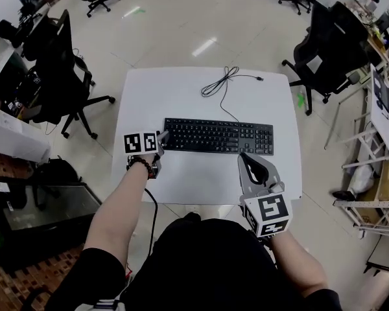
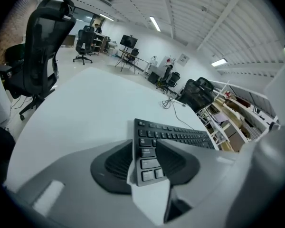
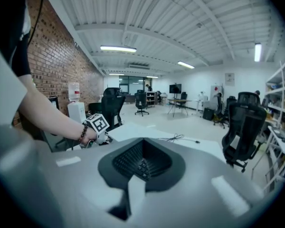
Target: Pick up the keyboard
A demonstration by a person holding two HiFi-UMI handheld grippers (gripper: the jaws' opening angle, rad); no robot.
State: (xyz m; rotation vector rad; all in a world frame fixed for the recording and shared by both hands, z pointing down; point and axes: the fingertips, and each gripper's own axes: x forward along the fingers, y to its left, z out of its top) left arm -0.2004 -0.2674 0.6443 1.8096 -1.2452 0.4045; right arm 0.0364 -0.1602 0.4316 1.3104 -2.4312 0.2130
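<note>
A black keyboard [image 1: 218,136] lies across the middle of the white table [image 1: 181,96], and its cable [image 1: 222,83] runs off to the far side. My left gripper [image 1: 163,137] is at the keyboard's left end. In the left gripper view the gripper [image 2: 149,148] is open, with that end of the keyboard [image 2: 173,134] between its two dark pads [image 2: 116,163]; neither pad presses on it. My right gripper [image 1: 244,156] hangs just in front of the keyboard's right half, apart from it. Seen in its own view, the right gripper [image 3: 142,148] is shut and holds nothing.
Black office chairs stand at the left [image 1: 61,70] and at the far right [image 1: 330,44] of the table. Shelving with clutter [image 1: 382,102] lines the right side. The table's front edge [image 1: 201,203] is close to the person's body.
</note>
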